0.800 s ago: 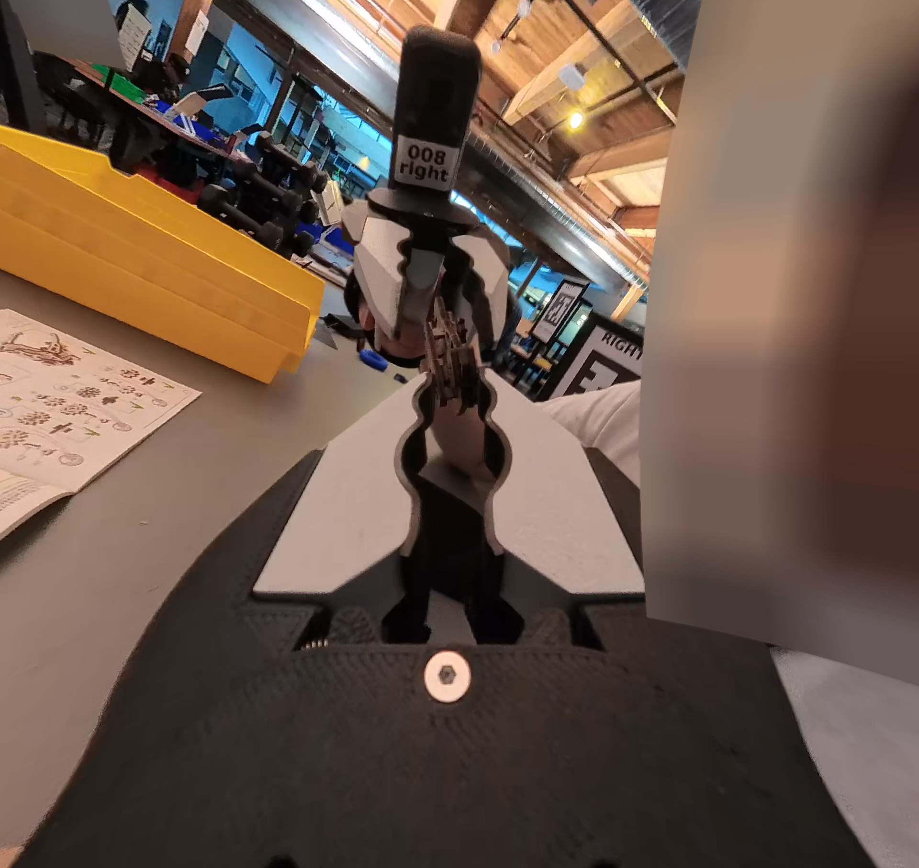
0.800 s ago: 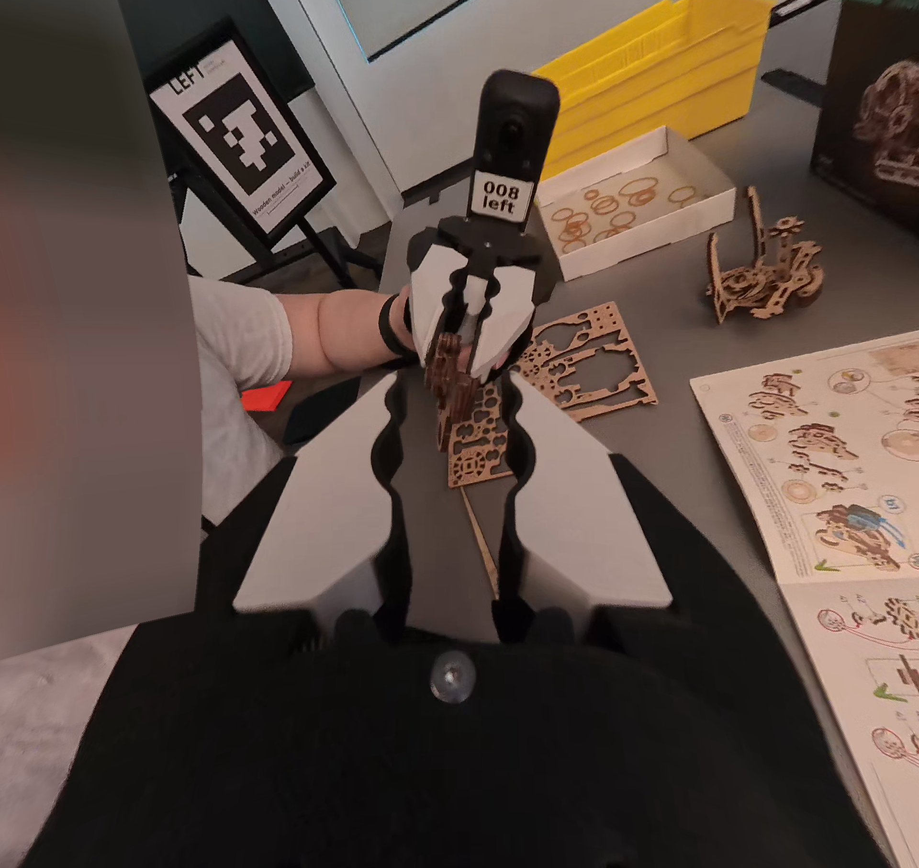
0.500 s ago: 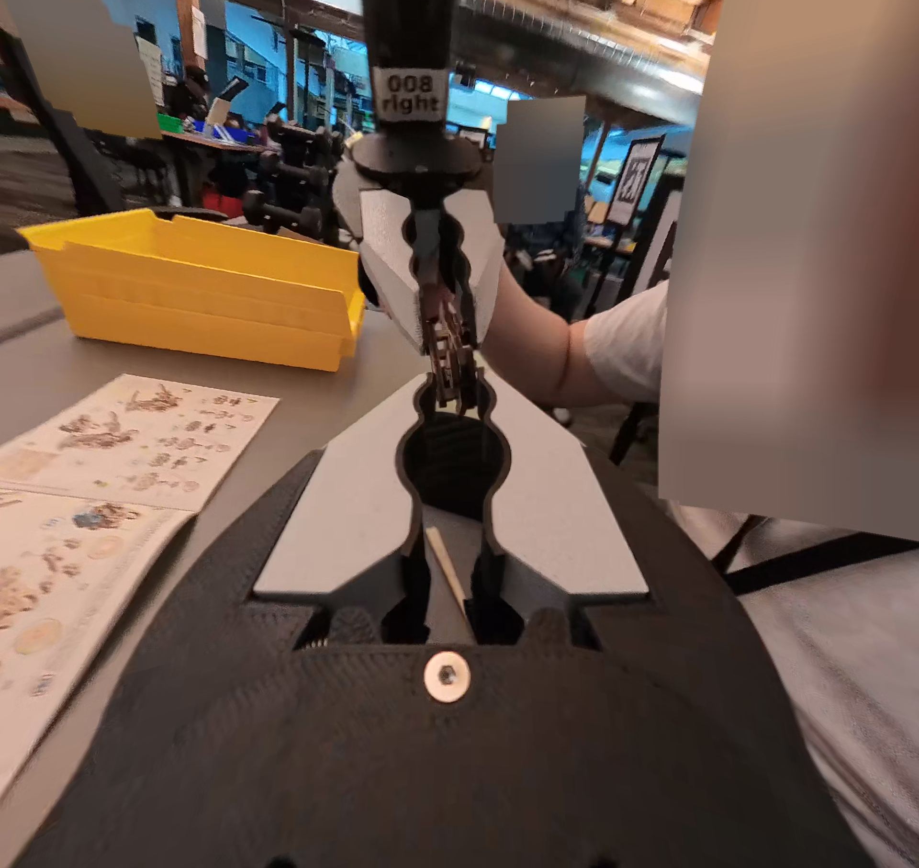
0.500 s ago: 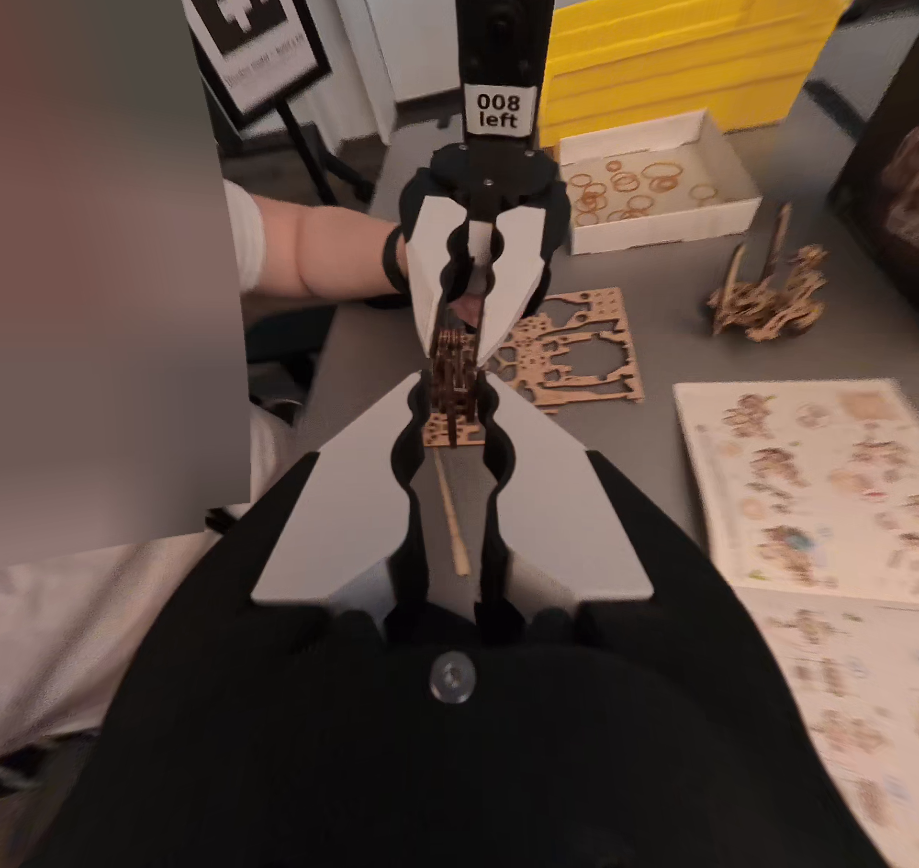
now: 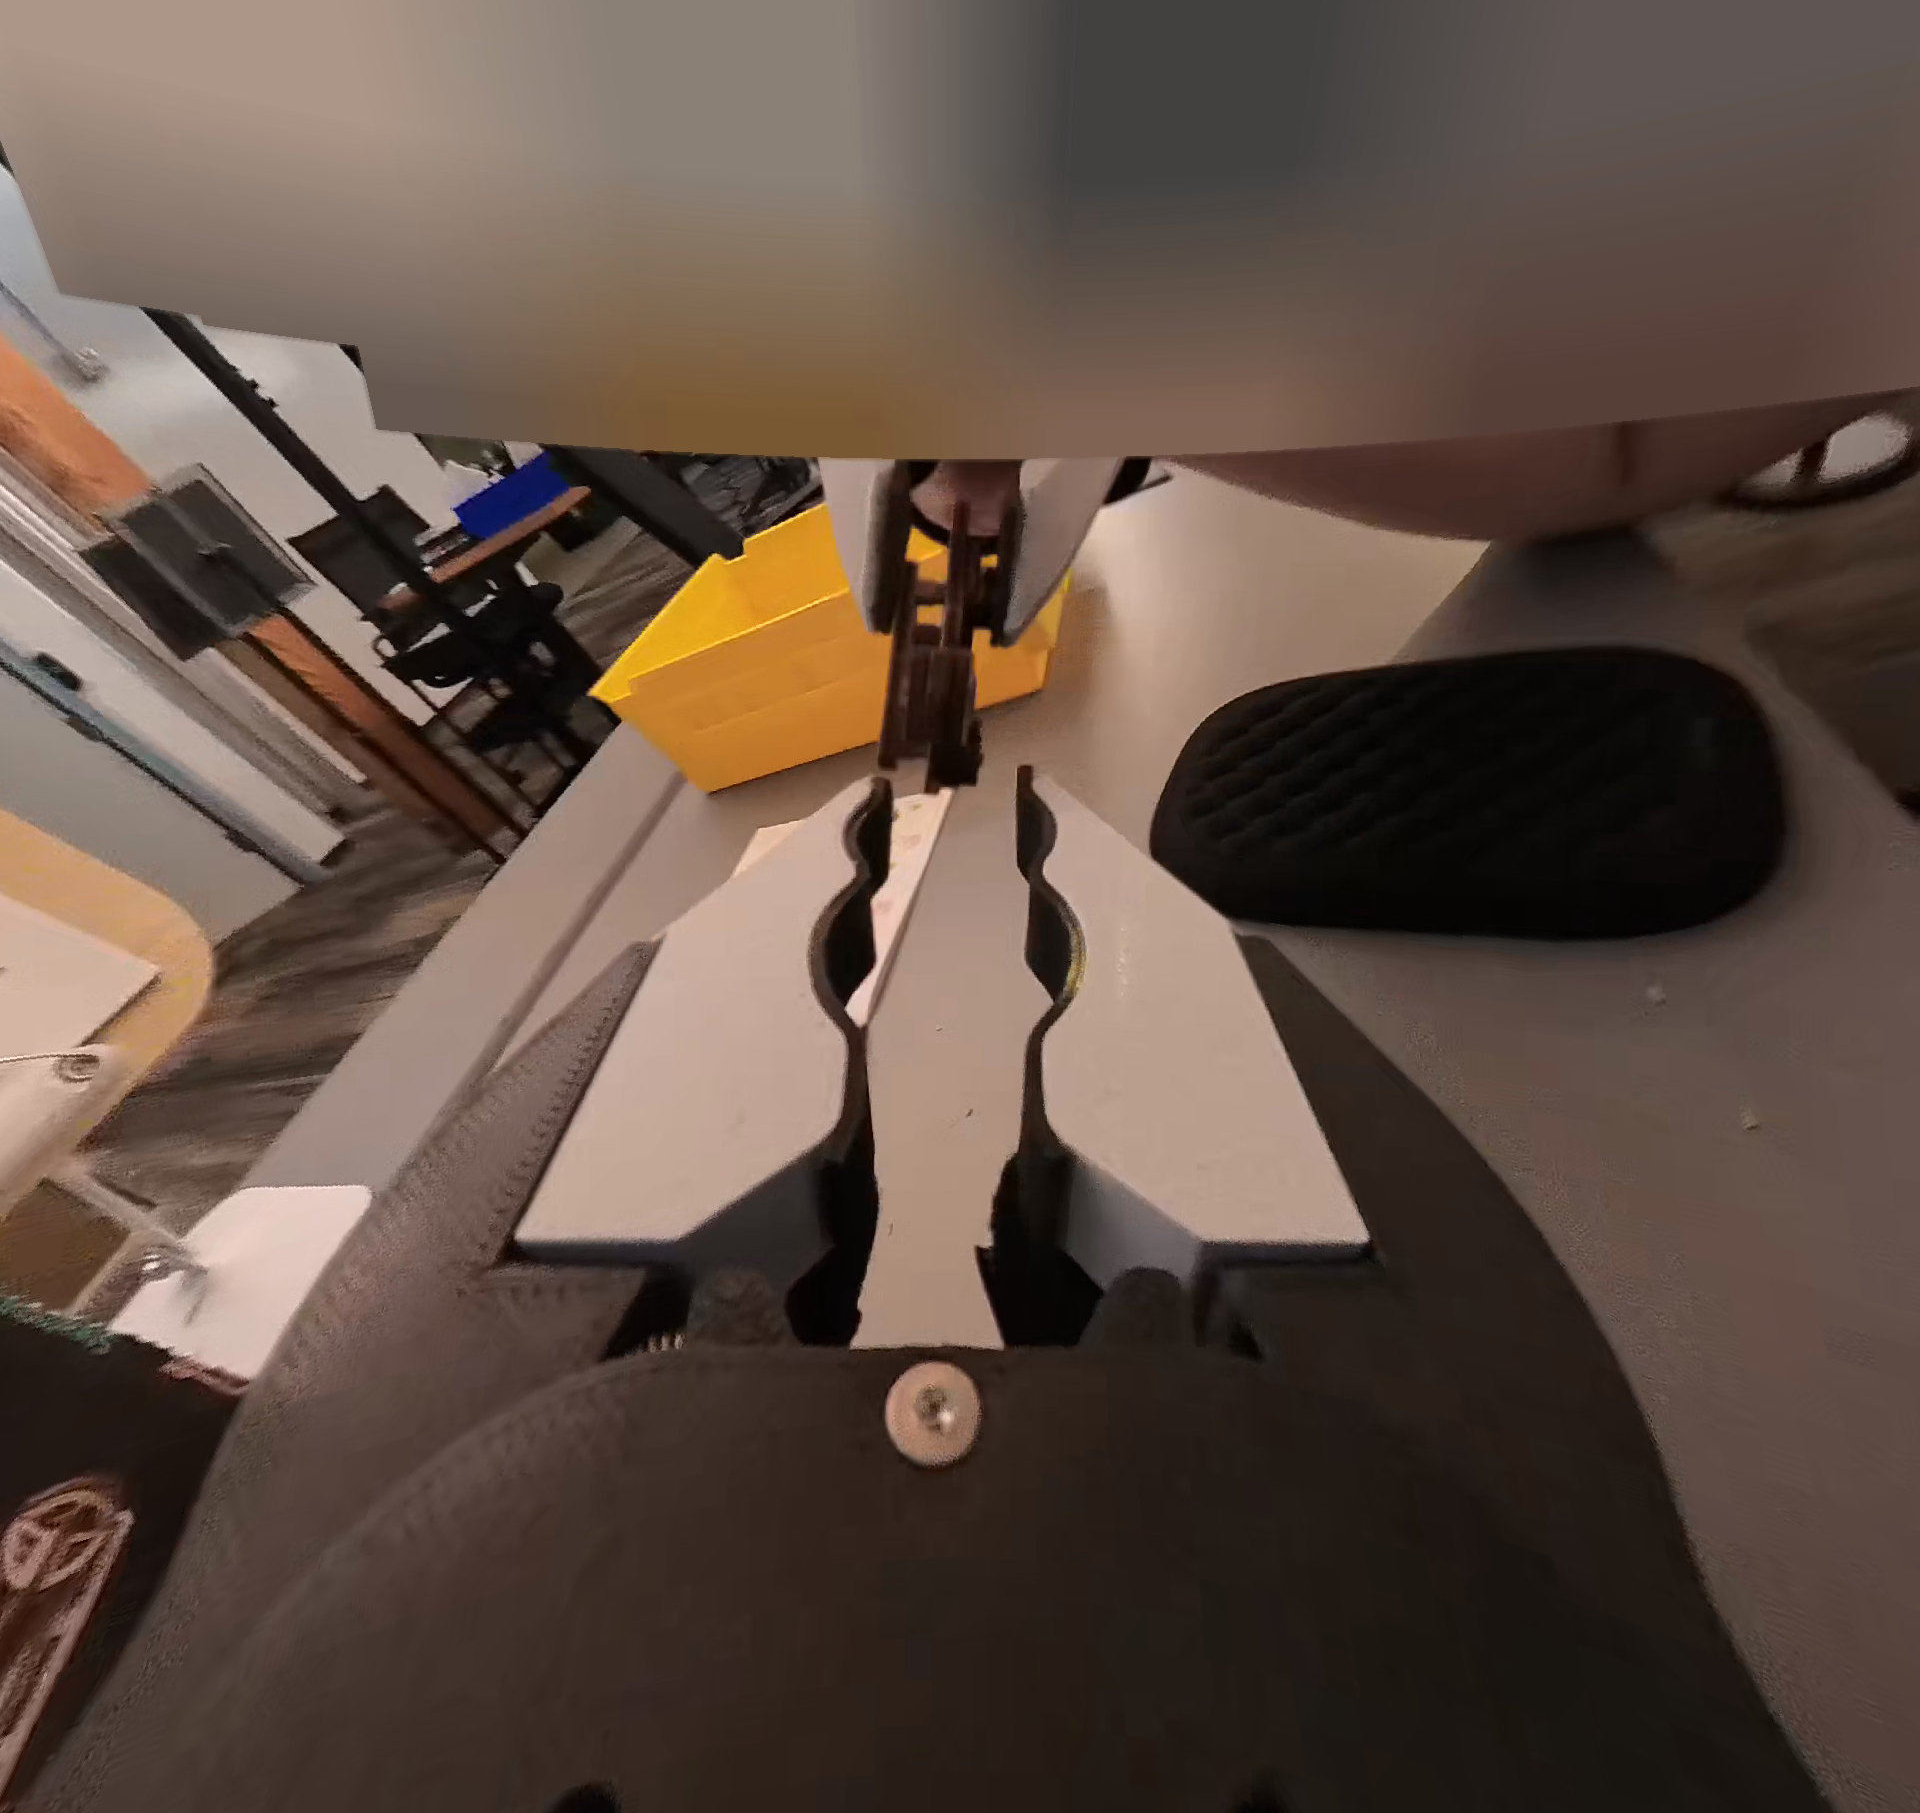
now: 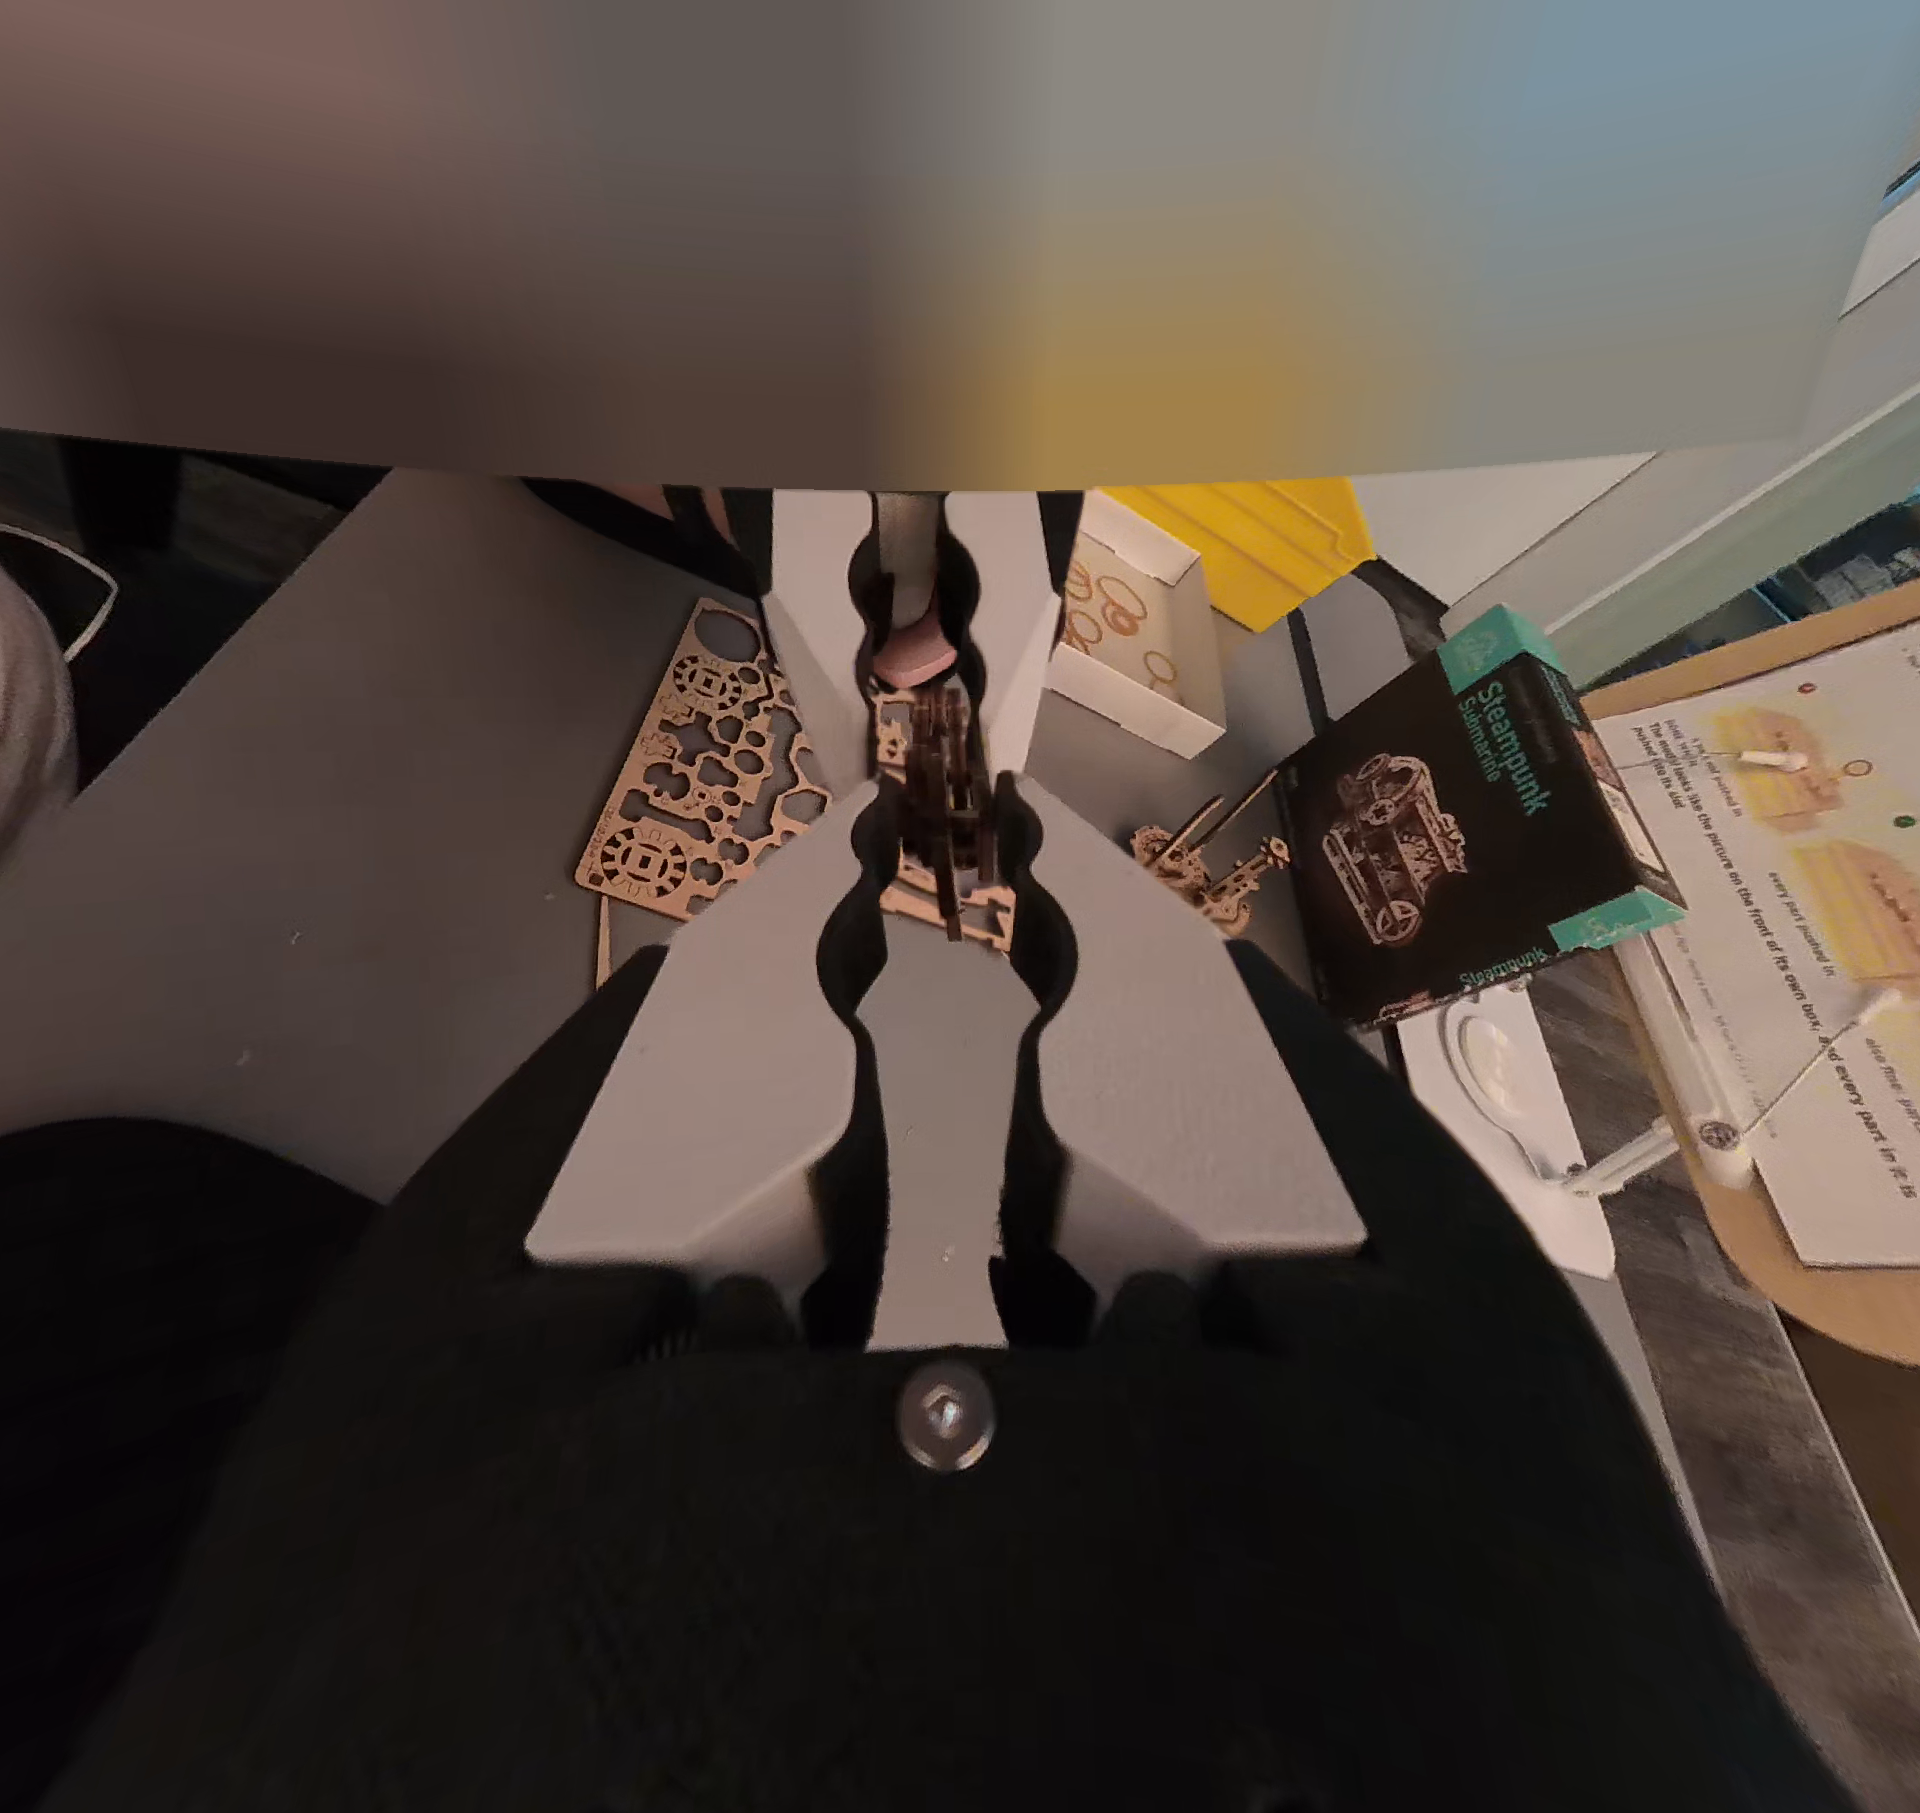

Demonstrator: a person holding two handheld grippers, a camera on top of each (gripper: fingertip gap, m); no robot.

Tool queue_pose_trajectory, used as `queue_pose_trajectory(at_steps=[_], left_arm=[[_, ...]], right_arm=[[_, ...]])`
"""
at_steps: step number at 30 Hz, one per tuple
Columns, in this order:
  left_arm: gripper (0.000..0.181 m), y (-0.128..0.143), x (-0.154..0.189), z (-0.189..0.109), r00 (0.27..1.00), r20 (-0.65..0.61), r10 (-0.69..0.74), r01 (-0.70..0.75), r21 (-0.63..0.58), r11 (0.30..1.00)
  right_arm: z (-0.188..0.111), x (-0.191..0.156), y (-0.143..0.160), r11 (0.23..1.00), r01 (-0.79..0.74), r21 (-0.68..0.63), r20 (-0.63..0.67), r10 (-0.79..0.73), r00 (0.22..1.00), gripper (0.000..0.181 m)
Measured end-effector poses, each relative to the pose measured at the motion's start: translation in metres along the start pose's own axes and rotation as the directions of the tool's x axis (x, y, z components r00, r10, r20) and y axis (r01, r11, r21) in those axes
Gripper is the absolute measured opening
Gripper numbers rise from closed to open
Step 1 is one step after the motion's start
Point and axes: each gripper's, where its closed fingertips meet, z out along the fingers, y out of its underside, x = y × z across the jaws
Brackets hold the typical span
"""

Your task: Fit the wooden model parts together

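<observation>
A small dark wooden sub-assembly (image 5: pixel 930 703) is held in the air between my two grippers, which face each other tip to tip. In the left wrist view my left gripper (image 5: pixel 954 779) is narrowly closed on its near end. My right gripper (image 5: pixel 942 631) clamps its far end. In the right wrist view the sub-assembly (image 6: pixel 935 807) fills the gap between my right gripper's (image 6: pixel 938 792) tips. The left gripper (image 6: pixel 928 771) closes on it from the far side. A blur patch hides both gripper bodies above.
On the grey table lie a punched-out wooden parts sheet (image 6: pixel 696 776), a white box of rings (image 6: pixel 1132 662), a small built wooden model (image 6: pixel 1205 870), a black kit box (image 6: pixel 1455 828) and a yellow bin (image 5: pixel 769 683). A black pad (image 5: pixel 1475 797) lies to the right. The tips of both grippers are at nearly the same place.
My right gripper has closed from wide open onto the sub-assembly that the left one held. Both grippers have swung round together, so the views now look down along the table.
</observation>
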Motion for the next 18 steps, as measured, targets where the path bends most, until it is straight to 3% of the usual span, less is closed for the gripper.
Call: queue_pose_trajectory(at_steps=[2,6,13,18], left_arm=[[0.013,-0.001,0.003,0.000,1.000,-0.005,0.012,-0.012,0.012,1.000],[0.014,0.001,0.005,0.001,1.000,-0.008,0.029,-0.029,0.004,1.000],[0.029,0.000,0.000,0.002,0.993,0.061,0.097,-0.097,-0.002,0.995],[0.017,0.004,0.008,0.004,0.992,0.024,0.126,-0.126,-0.023,0.992]], right_arm=[[0.000,-0.005,0.002,1.000,0.006,0.000,0.030,-0.006,1.000,0.017],[-0.001,-0.007,0.004,1.000,0.024,0.019,0.043,-0.025,0.999,0.016],[0.000,-0.011,0.013,1.000,0.022,0.015,0.074,-0.023,0.997,0.017],[0.003,-0.012,0.016,1.000,0.012,0.027,0.086,-0.014,0.996,0.017]])
